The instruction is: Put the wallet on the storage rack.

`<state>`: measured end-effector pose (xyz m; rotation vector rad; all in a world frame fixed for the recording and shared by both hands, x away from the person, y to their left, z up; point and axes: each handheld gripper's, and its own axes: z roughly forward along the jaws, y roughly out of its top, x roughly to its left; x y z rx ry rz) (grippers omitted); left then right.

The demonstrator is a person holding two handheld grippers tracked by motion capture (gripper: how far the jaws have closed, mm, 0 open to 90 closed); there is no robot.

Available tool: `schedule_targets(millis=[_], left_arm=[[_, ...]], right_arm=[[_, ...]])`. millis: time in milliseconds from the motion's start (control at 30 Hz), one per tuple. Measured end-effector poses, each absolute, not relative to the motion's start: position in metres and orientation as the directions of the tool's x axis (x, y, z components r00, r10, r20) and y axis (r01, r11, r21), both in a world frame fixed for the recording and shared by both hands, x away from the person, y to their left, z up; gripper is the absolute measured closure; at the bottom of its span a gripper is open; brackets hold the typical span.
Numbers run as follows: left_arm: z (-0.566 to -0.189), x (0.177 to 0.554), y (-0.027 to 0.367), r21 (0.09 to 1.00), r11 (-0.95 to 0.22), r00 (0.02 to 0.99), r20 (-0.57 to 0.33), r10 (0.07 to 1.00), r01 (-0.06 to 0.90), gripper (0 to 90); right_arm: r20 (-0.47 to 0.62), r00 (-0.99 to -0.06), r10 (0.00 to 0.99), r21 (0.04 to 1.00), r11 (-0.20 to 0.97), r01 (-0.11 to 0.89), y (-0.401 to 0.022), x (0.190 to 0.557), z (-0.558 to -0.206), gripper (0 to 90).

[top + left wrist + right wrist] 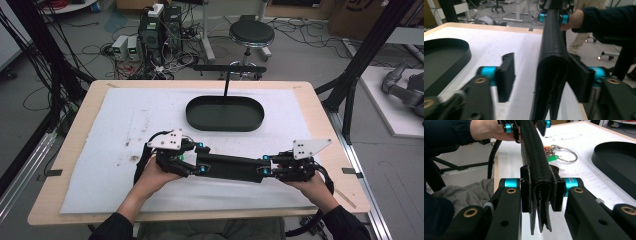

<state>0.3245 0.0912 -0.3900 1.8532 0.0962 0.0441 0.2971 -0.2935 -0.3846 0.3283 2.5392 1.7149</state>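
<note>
Nearest edge of bench: both forearms come in from the bottom. Left hand carries left claw, right hand carries right claw; the two point toward each other.

Between them a long black folded strap, leather-look with a grained surface, spans claw to claw across the white mat, toward the mat's near edge, and seems held just off it.

Right claw: closed tight on strap end, both pads pressing the folded layers, loose edges hanging below the jaws in the right gripper view.

Left claw: half open around the other strap end. One pad touches the strap's side; the other finger stands clear of it with mat showing in the gap. Not clamped.

Key ring with a green tag lies on the mat just beside the strap, under the left claw's end.

Farther back, mid mat: black oval tray with a low rim, well apart from the strap. A thin black post rises at its far rim to a crossbar.

Beyond bench: round stool, electronics boxes and tangled cables on the floor.
</note>
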Motion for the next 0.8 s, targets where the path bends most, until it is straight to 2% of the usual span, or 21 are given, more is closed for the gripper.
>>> schedule_targets(millis=[167,200,433,767,800], left_arm=[[-0.3916,0.3229,0.0881,0.949,-0.312,0.998,-0.011,0.060,0.029,59.2],[-0.3919,0.3216,0.0872,0.945,-0.327,0.999,0.013,0.052,0.005,60.9],[-0.3927,0.3219,0.0883,0.943,-0.333,0.999,0.006,0.048,0.010,71.2],[-0.3922,0.3197,0.0882,0.951,-0.309,0.997,0.024,0.068,-0.001,73.2],[-0.3915,0.3195,0.0888,0.950,-0.312,0.996,0.033,0.087,-0.004,73.4]], right_arm=[[0.075,-0.976,0.207,0.919,0.366,0.148,-0.2929,0.2991,-0.3819,75.8],[0.074,-0.976,0.207,0.919,0.367,0.148,-0.2927,0.2998,-0.3821,75.9],[0.074,-0.975,0.207,0.914,0.376,0.149,-0.2919,0.3008,-0.3826,75.4],[0.058,-0.972,0.226,0.923,0.360,0.139,-0.2929,0.3003,-0.3816,69.5],[0.043,-0.968,0.249,0.931,0.342,0.129,-0.2957,0.3004,-0.3809,60.3]])
